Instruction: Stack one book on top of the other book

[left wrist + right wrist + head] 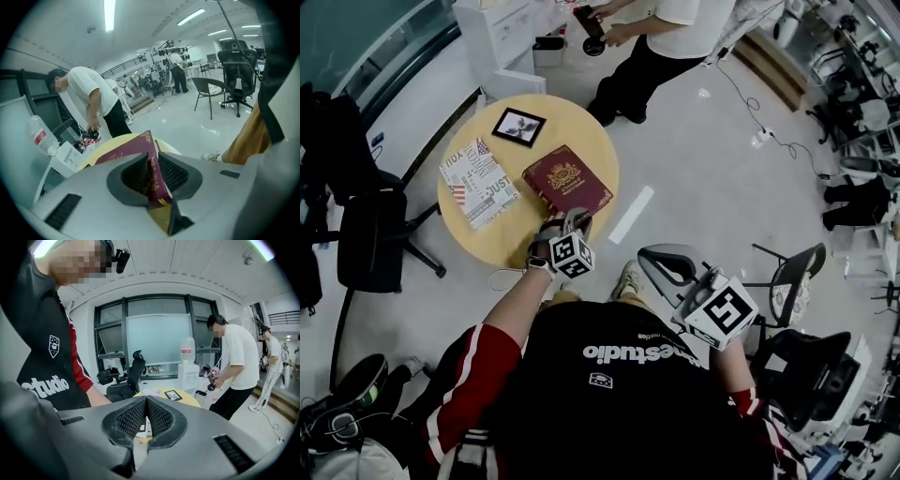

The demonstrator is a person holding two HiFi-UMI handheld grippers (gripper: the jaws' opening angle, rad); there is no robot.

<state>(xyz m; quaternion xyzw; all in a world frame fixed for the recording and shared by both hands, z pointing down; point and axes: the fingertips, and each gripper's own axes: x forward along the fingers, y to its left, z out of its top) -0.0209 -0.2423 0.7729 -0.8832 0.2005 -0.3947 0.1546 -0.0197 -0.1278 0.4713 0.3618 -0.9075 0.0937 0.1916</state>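
Note:
A maroon book (567, 180) with a gold crest lies on the round yellow table (581, 131), to the right of a newspaper-print book (478, 181). My left gripper (572, 221) is shut on the maroon book's near corner. In the left gripper view the book's edge (149, 164) sits pinched between the pads of that gripper (152, 174). My right gripper (654, 261) hangs off the table to the right, close to my body. Its jaws are shut with nothing between them (146, 405).
A small black framed picture (518, 126) lies at the table's far side. A person in a white shirt (666, 37) stands beyond the table by a white cabinet (502, 37). Black office chairs stand at the left (370, 239) and right (792, 281).

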